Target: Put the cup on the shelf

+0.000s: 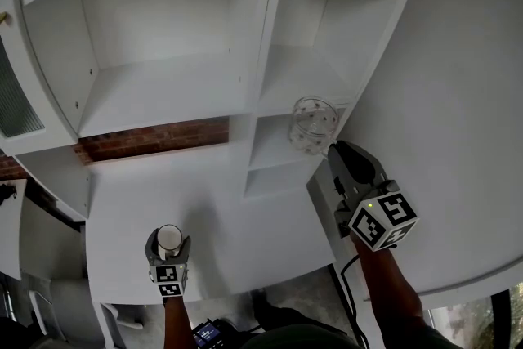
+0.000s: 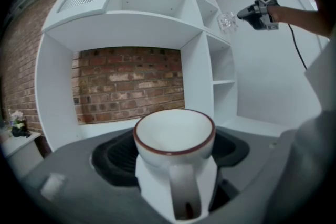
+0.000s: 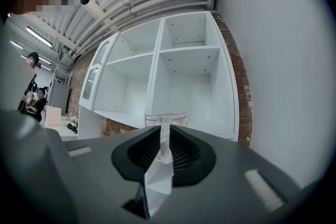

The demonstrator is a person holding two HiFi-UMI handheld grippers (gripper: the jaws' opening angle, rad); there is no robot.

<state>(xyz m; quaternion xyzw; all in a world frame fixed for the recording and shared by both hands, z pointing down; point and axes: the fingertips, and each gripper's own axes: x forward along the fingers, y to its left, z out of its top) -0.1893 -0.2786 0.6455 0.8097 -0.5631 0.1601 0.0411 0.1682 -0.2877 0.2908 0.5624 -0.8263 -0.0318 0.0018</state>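
Observation:
A white cup with a dark red rim (image 1: 169, 239) sits upright between the jaws of my left gripper (image 1: 168, 248), low over the white counter (image 1: 237, 225). In the left gripper view the cup (image 2: 175, 136) fills the middle, handle toward the camera, and the left gripper (image 2: 176, 168) is shut on it. My right gripper (image 1: 335, 149) is shut on the wall of a clear glass cup with red dots (image 1: 313, 125), held up in front of the narrow right column of the white shelf unit (image 1: 298, 78). The glass (image 3: 166, 119) shows beyond the right gripper (image 3: 164, 145).
The shelf unit has wide bare compartments (image 1: 163, 90) on the left and a ribbed-glass door (image 1: 16, 98) at the far left. A brick wall (image 1: 155, 139) shows behind the counter. A plain white wall (image 1: 458, 94) stands on the right. A black cable (image 1: 347, 278) hangs from the right gripper.

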